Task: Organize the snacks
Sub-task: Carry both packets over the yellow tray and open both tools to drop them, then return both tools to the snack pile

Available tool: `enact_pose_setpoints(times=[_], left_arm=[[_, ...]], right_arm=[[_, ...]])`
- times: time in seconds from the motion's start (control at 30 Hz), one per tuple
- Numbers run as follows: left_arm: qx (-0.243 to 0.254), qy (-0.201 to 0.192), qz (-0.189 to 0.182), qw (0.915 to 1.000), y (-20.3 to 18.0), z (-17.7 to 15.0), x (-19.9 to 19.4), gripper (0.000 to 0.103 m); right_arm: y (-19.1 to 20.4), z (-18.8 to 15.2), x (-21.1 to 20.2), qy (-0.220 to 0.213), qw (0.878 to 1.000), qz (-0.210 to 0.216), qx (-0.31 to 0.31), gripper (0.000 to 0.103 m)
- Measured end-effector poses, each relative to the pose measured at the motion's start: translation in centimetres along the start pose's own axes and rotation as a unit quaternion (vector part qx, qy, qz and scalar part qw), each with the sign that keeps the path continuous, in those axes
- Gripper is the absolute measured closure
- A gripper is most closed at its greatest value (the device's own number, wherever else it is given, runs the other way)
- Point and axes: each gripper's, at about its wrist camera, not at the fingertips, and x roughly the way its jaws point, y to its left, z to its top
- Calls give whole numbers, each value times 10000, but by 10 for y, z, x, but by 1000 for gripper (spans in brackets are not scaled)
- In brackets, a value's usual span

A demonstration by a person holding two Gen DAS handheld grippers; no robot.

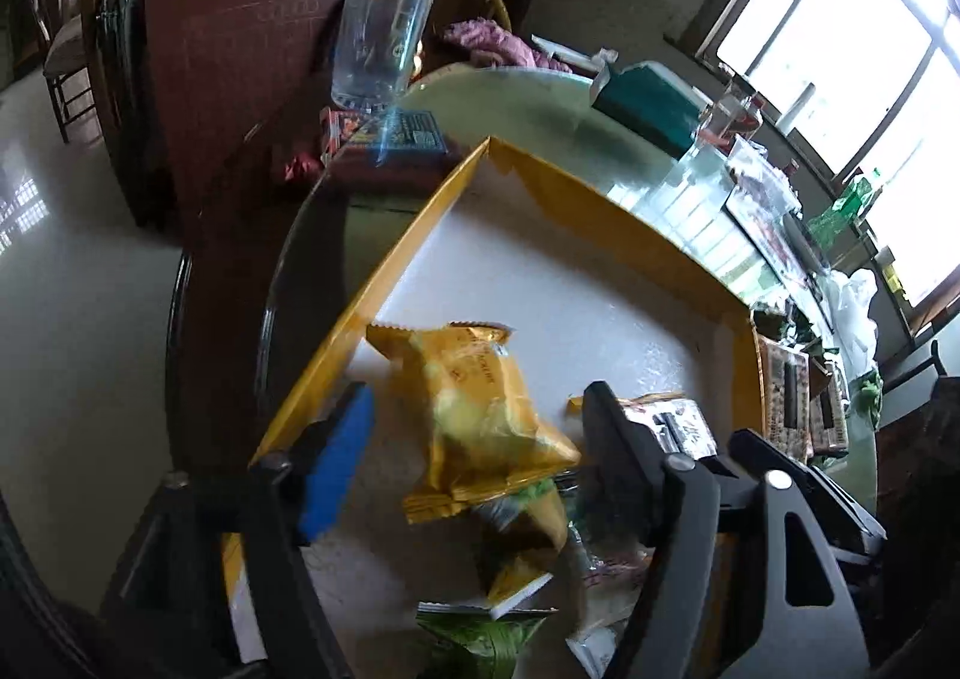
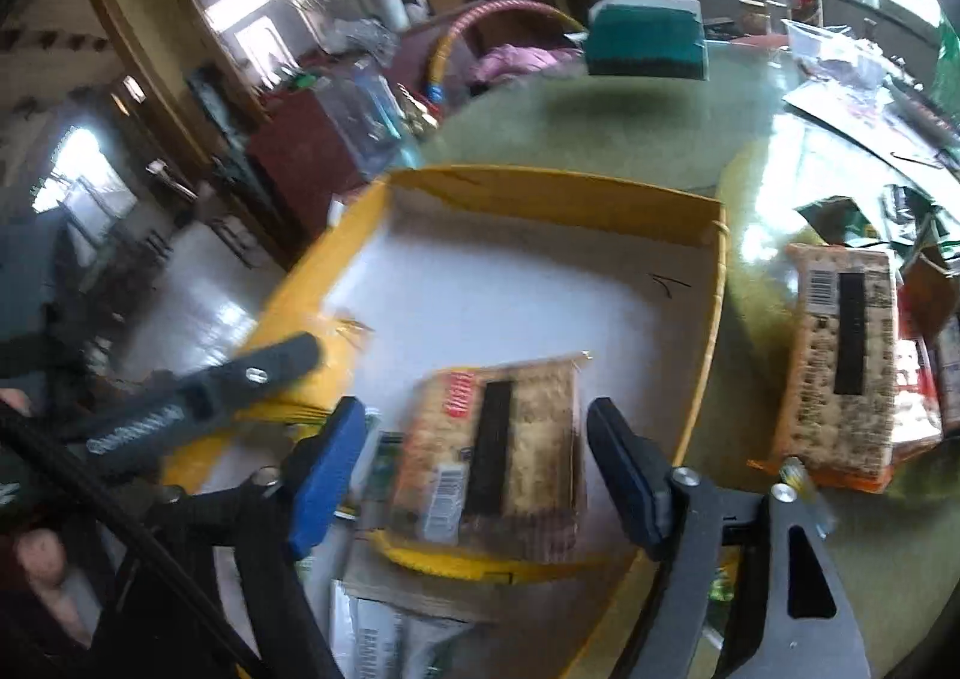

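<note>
Barcode label on cracker pack (image 2: pixel 492 451) in yellow tray (image 2: pixel 558 187); other print unreadable.

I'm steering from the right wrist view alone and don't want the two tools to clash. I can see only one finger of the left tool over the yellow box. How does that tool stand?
Observer: The left tool is open, pointing down into the yellow box.
Operator: Is there anything between its fingers?
Observer: Yes, a yellow snack packet lies on the box floor between them. The blue pad stands clear of it, so nothing is gripped.
Operator: Is it alone there?
Observer: No. Its near end rests on other packets, one of them a green packet.
</note>
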Motion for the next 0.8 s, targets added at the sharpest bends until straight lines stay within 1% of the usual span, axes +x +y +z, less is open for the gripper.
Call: enact_pose_setpoints(times=[0.07, 0.1, 0.13, 0.2, 0.27, 0.3, 0.37, 0.4, 0.47, 0.53, 0.57, 0.6, 0.63, 0.7, 0.8], left_arm=[[83, -121, -22, 9999, -6, -4, -12, 30], [110, -197, -48, 9997, -8, -5, -18, 30], [135, -316, -83, 9994, -13, -8, -26, 29], [279, -574, -170, 9978, -29, -18, -45, 25], [516, -760, -322, 9953, -54, -31, -61, 21], [647, -770, -381, 9942, -65, -36, -64, 21], [918, -685, -598, 9916, -91, -48, -66, 20], [1141, -565, -735, 9891, -109, -55, -64, 20], [1393, -389, -755, 9866, -132, -64, -56, 20], [1665, -205, -838, 9823, -156, -72, -43, 20], [1780, -95, -835, 9804, -165, -74, -36, 20], [1891, 74, -759, 9790, -174, -77, -28, 21], [1932, 185, -748, 9781, -182, -79, -23, 21], [2033, 205, -854, 9752, -194, -81, -17, 20], [2199, 246, -589, 9734, -206, -84, -1, 21]], right_arm=[[-2, -2, -16, -257, 9997, 27, 32, 25], [-4, -3, -25, -354, 9993, 62, 47, 22], [-7, -5, -37, -496, 9987, 96, 78, 22], [-19, -14, -65, -742, 9971, 83, 139, 22], [-32, -23, -82, -804, 9966, -132, 149, 22], [-40, -29, -91, -824, 9960, -295, 161, 22], [-64, -44, -106, -804, 9942, -668, 235, 22], [-77, -51, -111, -790, 9931, -808, 309, 22], [-113, -65, -118, -668, 9894, -1086, 690, 22], [-145, -77, -123, -566, 9852, -1180, 1104, 22], [-156, -82, -124, -534, 9840, -1227, 1176, 22], [-161, -85, -124, -510, 9833, -1287, 1177, 22], [-168, -88, -123, -450, 9812, -1461, 1176, 22], [-175, -86, -117, -345, 9767, -1778, 1154, 22], [-180, -80, -109, -174, 9742, -2038, 957, 22]])
